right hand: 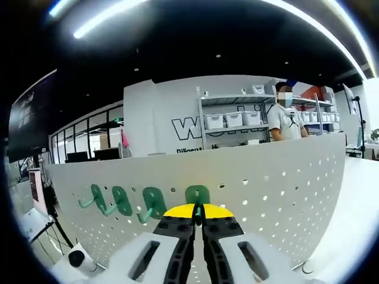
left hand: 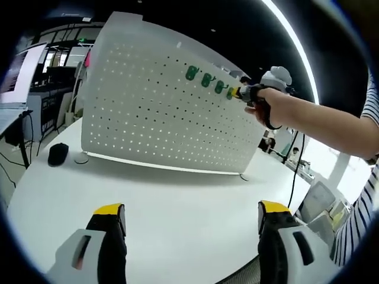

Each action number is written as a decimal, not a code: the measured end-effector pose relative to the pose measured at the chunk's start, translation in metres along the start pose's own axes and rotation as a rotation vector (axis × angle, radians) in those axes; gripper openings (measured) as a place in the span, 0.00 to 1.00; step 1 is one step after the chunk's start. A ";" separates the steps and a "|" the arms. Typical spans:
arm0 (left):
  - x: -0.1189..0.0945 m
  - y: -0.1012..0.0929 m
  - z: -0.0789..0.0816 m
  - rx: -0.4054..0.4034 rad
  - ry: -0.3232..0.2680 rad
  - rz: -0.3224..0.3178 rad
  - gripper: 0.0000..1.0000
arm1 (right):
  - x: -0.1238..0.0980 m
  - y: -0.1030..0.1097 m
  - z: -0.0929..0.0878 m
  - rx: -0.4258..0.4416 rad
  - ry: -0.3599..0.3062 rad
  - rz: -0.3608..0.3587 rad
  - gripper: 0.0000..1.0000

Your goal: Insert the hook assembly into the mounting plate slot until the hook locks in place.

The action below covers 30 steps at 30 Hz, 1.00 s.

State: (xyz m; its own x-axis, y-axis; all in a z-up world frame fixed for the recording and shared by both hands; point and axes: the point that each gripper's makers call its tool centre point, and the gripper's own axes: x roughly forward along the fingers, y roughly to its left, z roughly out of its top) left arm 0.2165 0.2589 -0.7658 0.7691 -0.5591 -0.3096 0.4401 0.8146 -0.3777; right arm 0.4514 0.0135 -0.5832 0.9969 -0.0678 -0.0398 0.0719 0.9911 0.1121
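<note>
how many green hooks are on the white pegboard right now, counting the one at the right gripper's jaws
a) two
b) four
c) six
b: four green hooks sit in a row on the pegboard, the last one at the right gripper.

A white surface [left hand: 177, 207] carried the things. On it stood an upright white perforated mounting plate [left hand: 148, 112], resting on small feet. Near the plate's left end lay a black computer mouse [left hand: 57, 154].
</note>
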 end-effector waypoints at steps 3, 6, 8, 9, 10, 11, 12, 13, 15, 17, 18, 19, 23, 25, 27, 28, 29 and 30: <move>0.000 0.000 0.000 0.003 -0.002 -0.001 0.94 | -0.001 0.000 0.000 -0.029 -0.002 0.002 0.01; -0.001 0.000 0.001 0.003 -0.003 -0.002 0.94 | -0.003 0.001 0.001 -0.050 0.010 0.000 0.01; -0.001 -0.001 0.000 0.003 -0.002 -0.002 0.94 | -0.004 0.001 0.002 -0.051 0.020 0.003 0.05; -0.001 -0.001 -0.002 0.010 0.009 -0.003 0.93 | -0.004 0.001 0.003 -0.044 0.019 0.002 0.10; -0.001 -0.001 -0.003 0.015 0.014 -0.004 0.92 | -0.005 0.001 0.003 -0.035 0.017 0.001 0.16; -0.001 -0.002 -0.003 0.023 0.020 -0.005 0.92 | -0.007 0.004 0.006 -0.008 0.008 0.016 0.20; 0.000 -0.003 -0.003 0.025 0.018 -0.007 0.92 | -0.009 0.005 0.008 -0.002 0.003 0.019 0.20; 0.000 -0.003 -0.003 0.025 0.017 -0.010 0.93 | -0.011 0.005 0.009 -0.012 0.001 0.019 0.20; 0.000 -0.004 -0.002 0.024 0.013 -0.012 0.94 | -0.015 0.005 0.010 -0.029 0.002 0.022 0.23; 0.000 -0.004 -0.002 0.025 0.014 -0.013 0.94 | -0.019 0.003 0.007 -0.037 0.013 0.024 0.29; 0.000 -0.004 -0.002 0.026 0.012 -0.014 0.95 | -0.021 0.001 0.005 -0.046 0.021 0.017 0.32; 0.000 -0.004 -0.002 0.027 0.011 -0.014 0.95 | -0.025 -0.002 0.003 -0.065 0.028 0.008 0.34; 0.000 -0.006 -0.003 0.035 0.017 -0.021 0.95 | -0.037 -0.011 -0.006 -0.098 0.052 -0.001 0.40; 0.000 -0.006 -0.003 0.037 0.018 -0.024 0.95 | -0.045 -0.016 -0.014 -0.112 0.072 -0.003 0.46; 0.001 -0.006 -0.003 0.037 0.020 -0.025 0.96 | -0.054 -0.022 -0.023 -0.128 0.089 -0.004 0.51; 0.000 -0.006 -0.003 0.039 0.019 -0.025 0.96 | -0.059 -0.026 -0.029 -0.132 0.106 -0.007 0.52; 0.000 -0.006 -0.003 0.039 0.019 -0.025 0.96 | -0.061 -0.029 -0.031 -0.134 0.114 -0.010 0.54; 0.001 -0.007 -0.003 0.039 0.020 -0.027 0.96 | -0.065 -0.035 -0.039 -0.134 0.135 -0.015 0.57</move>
State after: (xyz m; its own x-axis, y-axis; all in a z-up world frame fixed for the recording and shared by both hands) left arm 0.2125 0.2527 -0.7663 0.7476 -0.5834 -0.3173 0.4786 0.8045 -0.3518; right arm 0.3828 -0.0121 -0.6230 0.9818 -0.0758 -0.1741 0.0730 0.9971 -0.0224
